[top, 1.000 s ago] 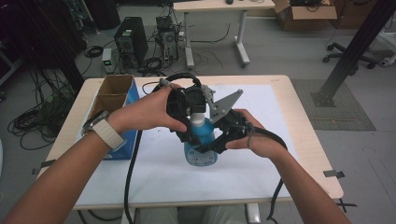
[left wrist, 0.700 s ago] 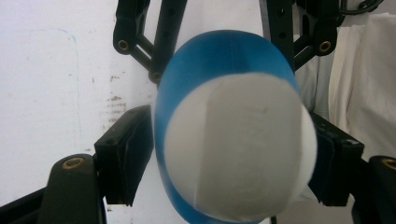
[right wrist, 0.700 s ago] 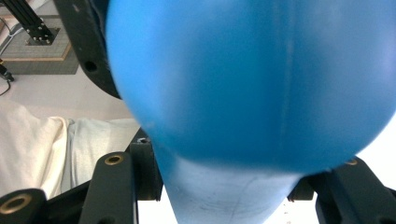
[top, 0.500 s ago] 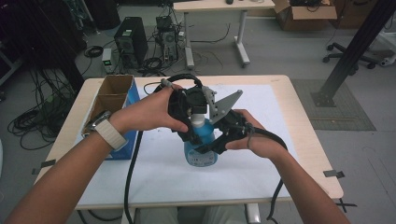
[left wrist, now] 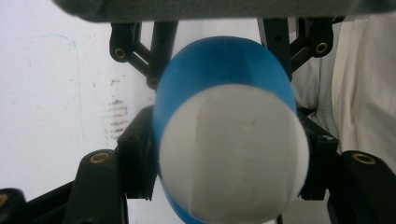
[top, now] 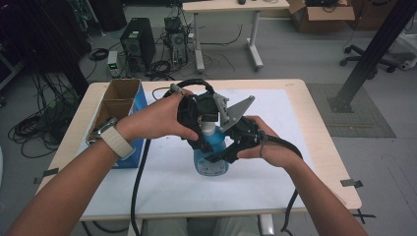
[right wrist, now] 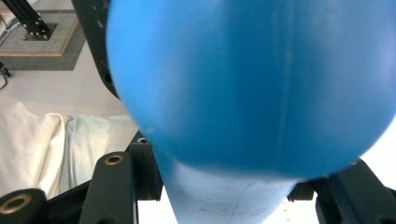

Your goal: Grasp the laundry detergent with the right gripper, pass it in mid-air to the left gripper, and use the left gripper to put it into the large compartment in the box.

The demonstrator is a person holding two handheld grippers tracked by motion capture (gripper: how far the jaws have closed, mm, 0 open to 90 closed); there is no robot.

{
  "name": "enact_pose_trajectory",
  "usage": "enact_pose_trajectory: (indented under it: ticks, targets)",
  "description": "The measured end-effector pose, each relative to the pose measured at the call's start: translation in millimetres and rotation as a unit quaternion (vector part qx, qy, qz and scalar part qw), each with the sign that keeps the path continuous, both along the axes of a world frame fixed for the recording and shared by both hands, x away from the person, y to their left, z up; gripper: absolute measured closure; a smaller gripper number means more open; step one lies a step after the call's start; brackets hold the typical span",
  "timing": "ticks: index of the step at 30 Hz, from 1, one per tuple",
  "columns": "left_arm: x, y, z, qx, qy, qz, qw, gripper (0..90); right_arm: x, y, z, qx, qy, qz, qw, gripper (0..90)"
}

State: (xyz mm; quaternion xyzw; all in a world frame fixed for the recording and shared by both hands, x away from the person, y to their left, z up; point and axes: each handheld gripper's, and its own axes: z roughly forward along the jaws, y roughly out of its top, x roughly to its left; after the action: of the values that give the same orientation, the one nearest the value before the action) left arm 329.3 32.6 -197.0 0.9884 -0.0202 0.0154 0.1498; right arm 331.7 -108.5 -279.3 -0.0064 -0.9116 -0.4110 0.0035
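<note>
The left gripper [top: 204, 129] has just been closing its jaws, and they now clamp the white cap [left wrist: 233, 156] of the blue bottle [top: 210, 156] from above, the pads pressed against the cap's two sides in the left gripper view. The right gripper [top: 231, 147] comes in from the person's right and is closed tight on the bottle's blue body, which bulges between its black jaws in the right gripper view [right wrist: 252, 84]. The bottle stands upright on the white sheet [top: 305, 167] that covers the middle of the table [top: 329, 147], a little toward the person's side of it, with both hands wrapped around the grippers just over it. A black cable trails from each gripper toward the near edge of the table. To the left, at the table's edge, stands an open cardboard box [top: 118, 98] with a blue side, well apart from the bottle. Beyond the table, on the floor, lie tangled cables and a black computer case [top: 138, 44].
</note>
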Motion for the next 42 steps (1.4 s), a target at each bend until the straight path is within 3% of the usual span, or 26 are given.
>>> enact_pose_trajectory:
  ticks: [5, 9, 15, 19, 23, 29, 38, 42]
  targets:
    - [-1.7, -2.0, -0.8, 0.006, -0.004, 0.005, 1.0, 37.7, -0.2, 0.7, -0.7, -0.006, -0.006, 0.0, 1.0, 44.0]
    - [-2.0, -1.9, 0.8, 0.004, -0.005, 0.006, 1.0, 37.9, -0.2, -0.9, -1.0, 0.003, -0.005, -0.001, 1.0, 43.9]
    - [-1.8, -5.7, -0.7, 0.024, -0.004, 0.009, 0.9997, 37.9, -0.1, 1.3, -3.2, -0.001, -0.011, 0.0, 0.9999, 42.9]
    - [-1.1, -5.7, -0.7, 0.034, -0.007, 0.012, 0.9993, 37.9, 2.0, 0.5, -9.2, 0.008, -0.001, -0.004, 1.0, 23.4]
    - [-0.7, -2.3, 0.5, 0.038, -0.006, 0.022, 0.999, 37.9, 3.3, -7.0, -16.9, 0.008, 0.011, -0.012, 0.9998, 15.9]
    - [-0.1, 3.0, 3.9, 0.042, -0.007, 0.037, 0.9984, 37.9, 4.4, -23.3, -19.6, 0.013, 0.011, -0.03, 0.9994, 8.5]
    - [0.4, 10.6, 13.8, 0.059, -0.005, 0.085, 0.9946, 37.8, 5.5, -43.0, -18.1, -0.015, 0.015, -0.06, 0.9979, 3.3]
    - [1.3, 14.8, 21.8, 0.064, -0.005, 0.114, 0.9913, 37.8, 5.9, -49.9, -16.0, -0.033, 0.015, -0.073, 0.9967, 2.2]
